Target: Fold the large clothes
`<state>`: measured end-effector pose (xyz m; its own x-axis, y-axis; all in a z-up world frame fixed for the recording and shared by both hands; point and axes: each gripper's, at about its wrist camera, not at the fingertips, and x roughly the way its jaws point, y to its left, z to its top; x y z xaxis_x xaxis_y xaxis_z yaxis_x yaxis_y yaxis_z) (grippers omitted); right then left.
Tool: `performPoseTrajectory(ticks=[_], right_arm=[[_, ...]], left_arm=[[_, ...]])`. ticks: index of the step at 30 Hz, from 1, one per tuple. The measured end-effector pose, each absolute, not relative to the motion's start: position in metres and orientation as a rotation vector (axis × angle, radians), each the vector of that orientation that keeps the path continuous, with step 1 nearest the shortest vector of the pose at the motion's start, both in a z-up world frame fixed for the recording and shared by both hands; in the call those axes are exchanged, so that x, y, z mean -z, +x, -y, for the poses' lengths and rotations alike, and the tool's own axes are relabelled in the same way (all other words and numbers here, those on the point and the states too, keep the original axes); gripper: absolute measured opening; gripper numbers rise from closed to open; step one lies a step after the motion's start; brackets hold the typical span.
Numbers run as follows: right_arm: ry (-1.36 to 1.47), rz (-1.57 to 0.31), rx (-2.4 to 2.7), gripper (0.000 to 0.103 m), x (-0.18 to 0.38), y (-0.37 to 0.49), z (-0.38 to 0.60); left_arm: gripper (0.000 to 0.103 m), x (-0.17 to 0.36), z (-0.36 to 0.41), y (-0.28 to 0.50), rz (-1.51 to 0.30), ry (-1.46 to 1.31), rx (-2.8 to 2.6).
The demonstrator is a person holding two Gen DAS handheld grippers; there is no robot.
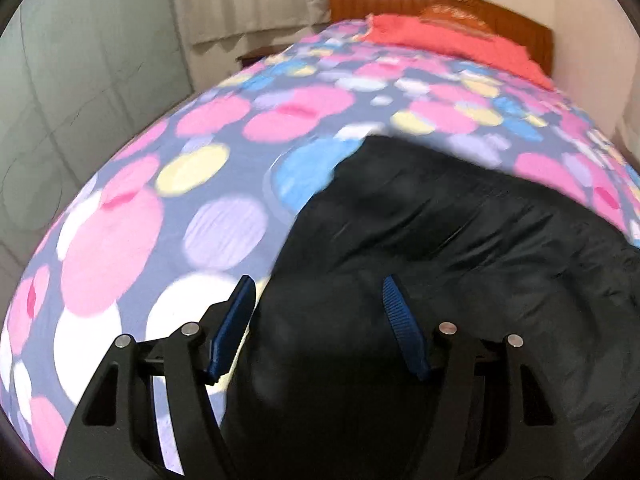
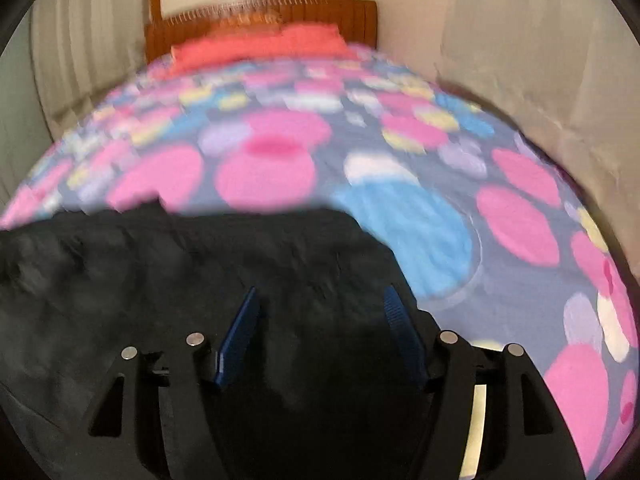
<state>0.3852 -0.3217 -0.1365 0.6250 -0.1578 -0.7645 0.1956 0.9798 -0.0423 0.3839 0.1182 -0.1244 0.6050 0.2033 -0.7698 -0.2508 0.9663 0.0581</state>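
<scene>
A black garment is lying on a bed with a spotted cover, bulking up at the near end. In the left wrist view it is filling the frame from 6 round to 3 o'clock; in the right wrist view it is spreading from 6 to 9 o'clock. Both views are smearing, so the grippers are probably moving.

The left gripper is hovering over the garment's near left edge with its fingers spread wide and nothing pinched between them. The right gripper is doing the same over the near right part, blue pads apart, dark cloth showing in the gap but not clamped.

This looks like the start of a fold: both tools are lining up for a grasp on the near hem or corners. The next move is calling for each gripper to go down onto an edge, close on one layer only, then lift together toward 12 o'clock, where a red pillow is sitting by the headboard.
</scene>
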Motion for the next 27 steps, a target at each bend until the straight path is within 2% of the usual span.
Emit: performPoseTrajectory(ticks=[1,5,11,14,16,20,27], right_arm=[[0.056,-0.898,0.194,0.068,0.147,0.388,0.325],[0.067,-0.879,0.199,0.070,0.163,0.390,0.327],[0.085,-0.866,0.204,0.072,0.144,0.372,0.327],[0.076,-0.835,0.206,0.073,0.128,0.343,0.328],[0.082,-0.829,0.210,0.077,0.122,0.321,0.332],[0.162,-0.836,0.232,0.078,0.124,0.270,0.350],[0.398,-0.898,0.204,0.081,0.161,0.238,0.366]], left_arm=[[0.068,0.139,-0.124,0.386,-0.926,-0.094,-0.237],[0.069,0.158,-0.134,0.390,-0.951,-0.182,-0.200],[0.068,0.143,-0.141,0.374,-0.967,-0.229,-0.175],[0.074,0.131,-0.153,0.352,-0.950,-0.284,-0.184],[0.078,0.123,-0.160,0.330,-0.929,-0.321,-0.193],[0.086,0.117,-0.168,0.281,-0.896,-0.398,-0.182],[0.091,0.149,-0.167,0.248,-0.980,-0.496,-0.161]])
